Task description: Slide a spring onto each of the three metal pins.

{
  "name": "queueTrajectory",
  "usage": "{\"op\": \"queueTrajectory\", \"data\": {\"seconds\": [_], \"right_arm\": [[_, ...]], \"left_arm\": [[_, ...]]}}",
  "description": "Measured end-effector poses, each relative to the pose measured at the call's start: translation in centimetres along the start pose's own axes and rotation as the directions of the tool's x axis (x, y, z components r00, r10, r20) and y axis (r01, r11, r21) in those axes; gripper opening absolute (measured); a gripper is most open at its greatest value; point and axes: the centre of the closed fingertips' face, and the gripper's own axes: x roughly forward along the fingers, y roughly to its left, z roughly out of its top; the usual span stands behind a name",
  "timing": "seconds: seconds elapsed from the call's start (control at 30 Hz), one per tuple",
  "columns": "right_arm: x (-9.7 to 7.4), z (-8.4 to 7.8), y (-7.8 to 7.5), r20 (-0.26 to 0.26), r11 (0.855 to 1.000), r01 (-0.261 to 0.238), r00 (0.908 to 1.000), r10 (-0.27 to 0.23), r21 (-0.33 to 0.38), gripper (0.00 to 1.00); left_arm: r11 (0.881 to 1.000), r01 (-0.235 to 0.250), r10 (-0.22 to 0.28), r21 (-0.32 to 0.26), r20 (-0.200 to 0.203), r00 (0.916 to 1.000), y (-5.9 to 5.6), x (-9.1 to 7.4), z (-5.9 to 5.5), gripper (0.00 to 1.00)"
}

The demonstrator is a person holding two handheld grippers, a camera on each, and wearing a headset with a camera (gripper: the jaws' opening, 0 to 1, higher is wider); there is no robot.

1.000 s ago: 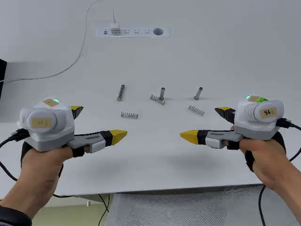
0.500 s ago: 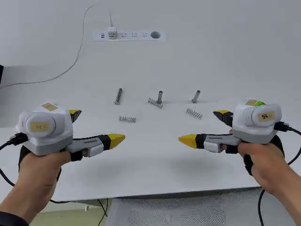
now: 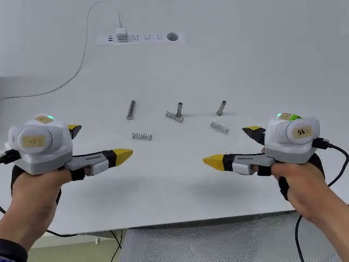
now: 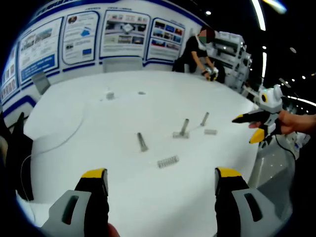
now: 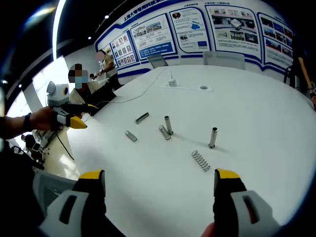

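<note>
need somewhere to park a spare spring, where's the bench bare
Free: the near bench between the left tongs and right tongs, and the wide strip from the power strip down to the middle pin. Crowded: the pin row, where one spring lies at that pin's base and two more just in front.

A white power strip (image 3: 139,38) with a charger (image 3: 121,34) plugged in lies on the white table (image 3: 174,174).

nr bench (image 3: 169,180) open, pins (image 3: 179,108), springs (image 3: 142,136) beyond
</note>
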Motion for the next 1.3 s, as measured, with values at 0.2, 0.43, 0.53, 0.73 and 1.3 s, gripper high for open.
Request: {"op": "queueTrajectory", "data": {"seconds": [0.2,0.43,0.53,0.73,1.3], "right_arm": [[-0.2,-0.2,0.0,0.0,1.0,0.003,1.0,-0.003,0.007,0.92],[-0.2,-0.4,0.0,-0.005,1.0,0.003,1.0,-0.003,0.006,0.92],[-0.3,-0.6,-0.2,-0.016,1.0,0.006,0.9999,-0.006,0.001,0.92],[-0.5,-0.5,-0.5,-0.005,1.0,0.013,0.9999,-0.013,0.017,0.92],[-0.4,-1.1,-0.6,-0.004,0.999,0.016,0.9999,-0.016,0.043,0.92]], "left_arm": [[1.0,-0.004,0.004,-0.01,-0.005,1.0,0.6,0.7,-0.1,0.9],[1.0,-0.001,0.001,-0.018,0.0,1.0,1.0,1.7,0.4,0.9],[1.0,0.006,-0.006,-0.015,0.0,1.0,1.1,2.3,0.7,0.9],[1.0,0.01,-0.01,-0.016,-0.006,0.9999,1.2,3.2,0.9,0.89],[1.0,0.001,-0.001,-0.012,-0.018,0.9998,3.2,6.4,1.6,0.86]]}}
